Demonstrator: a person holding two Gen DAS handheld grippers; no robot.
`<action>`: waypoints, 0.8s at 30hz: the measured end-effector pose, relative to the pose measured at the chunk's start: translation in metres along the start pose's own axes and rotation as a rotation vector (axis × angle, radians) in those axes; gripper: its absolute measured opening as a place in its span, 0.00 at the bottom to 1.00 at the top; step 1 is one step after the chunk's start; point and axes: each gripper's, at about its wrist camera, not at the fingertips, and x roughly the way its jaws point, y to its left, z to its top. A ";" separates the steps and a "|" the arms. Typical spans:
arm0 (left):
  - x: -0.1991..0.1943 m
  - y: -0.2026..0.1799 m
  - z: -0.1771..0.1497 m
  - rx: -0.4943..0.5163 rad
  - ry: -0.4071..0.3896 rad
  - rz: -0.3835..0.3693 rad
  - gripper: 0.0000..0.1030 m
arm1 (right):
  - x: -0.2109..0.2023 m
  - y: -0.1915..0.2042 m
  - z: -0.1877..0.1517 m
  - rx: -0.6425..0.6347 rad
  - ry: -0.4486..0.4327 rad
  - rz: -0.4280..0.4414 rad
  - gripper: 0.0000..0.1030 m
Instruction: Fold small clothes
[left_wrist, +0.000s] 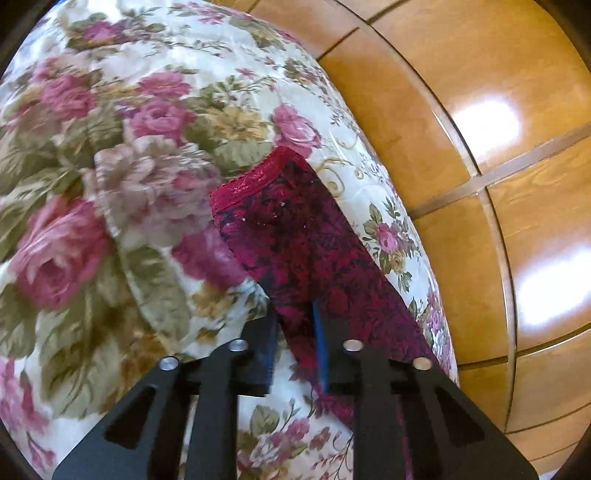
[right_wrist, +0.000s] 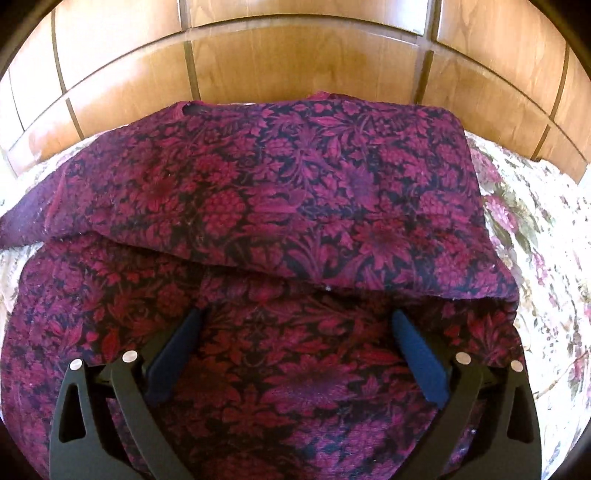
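Left claw (left_wrist: 295, 332) pinches the crimson garment's (right_wrist: 280, 192) edge; right claw (right_wrist: 295, 354) hovers spread above it. Keep that edge taut, lay it square on the garment's 1 existing fold.

left wrist: looked close along its tongs (left_wrist: 295, 325) toward the bed's (left_wrist: 110, 147) edge | right wrist: looked down, close over garment (right_wrist: 295, 192) | shared: garment, bedspread, wooden panels (right_wrist: 295, 74)

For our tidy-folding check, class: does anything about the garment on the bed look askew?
Yes. The maroon floral garment is folded unevenly: its top layer's edge runs slanted, leaving the lower layer exposed. The left gripper pinches one strip of it; the right gripper hovers open.
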 end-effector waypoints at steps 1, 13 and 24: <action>-0.003 -0.007 -0.002 0.024 -0.001 -0.012 0.12 | 0.000 0.001 -0.001 -0.003 -0.005 -0.005 0.98; -0.059 -0.167 -0.118 0.554 0.024 -0.330 0.11 | -0.002 0.003 -0.001 -0.004 -0.017 -0.007 0.98; -0.007 -0.246 -0.272 0.819 0.274 -0.379 0.11 | -0.004 -0.006 -0.001 0.010 -0.021 0.016 0.98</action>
